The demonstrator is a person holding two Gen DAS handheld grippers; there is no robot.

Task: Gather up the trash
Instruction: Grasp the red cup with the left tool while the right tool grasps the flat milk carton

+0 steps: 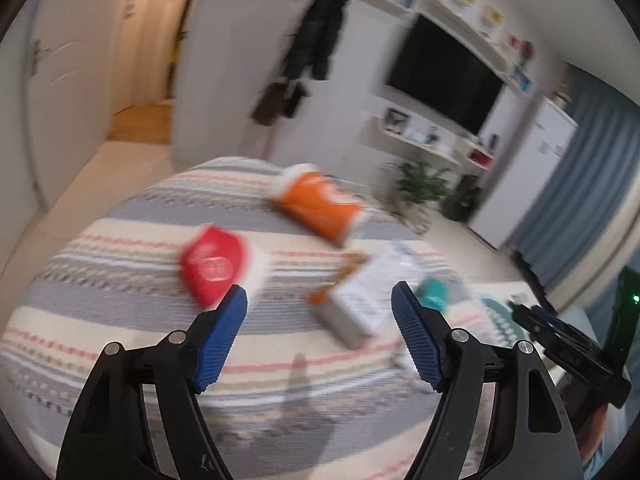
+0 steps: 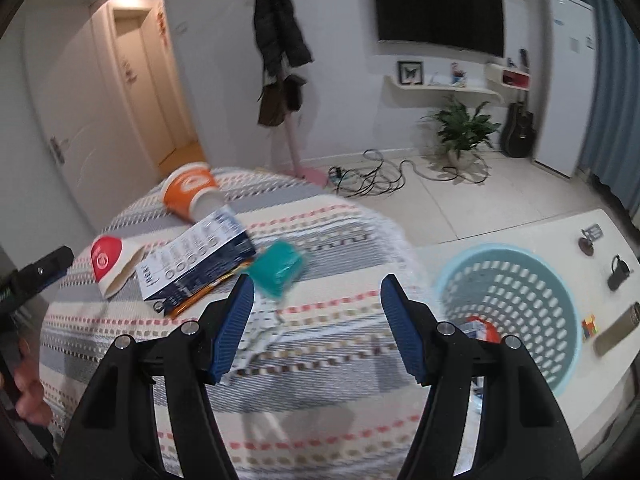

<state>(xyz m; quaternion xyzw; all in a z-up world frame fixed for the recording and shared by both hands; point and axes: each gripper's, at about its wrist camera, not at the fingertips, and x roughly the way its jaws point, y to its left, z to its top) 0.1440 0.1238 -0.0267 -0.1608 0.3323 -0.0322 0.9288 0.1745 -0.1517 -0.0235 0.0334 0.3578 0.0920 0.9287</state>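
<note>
Surface: a striped woven cloth in grey, cream and red point(image 2: 328, 216) covers the rounded top.
Landmark: a flat dark blue and white printed carton point(image 2: 196, 256) lies on the cloth.
Beyond the carton: an orange and white paper cup point(image 2: 190, 194) lies on its side, touching it.
Left of the carton: a red and white paper cup point(image 2: 110, 262) lies on its side.
Right of the carton: a crumpled teal packet point(image 2: 278, 266).
Under the carton's near edge: an orange wrapper point(image 2: 200, 300) sticks out.

blurred: red cup point(image 1: 214, 266) | basket point(image 2: 560, 292) contents partly hidden
</note>
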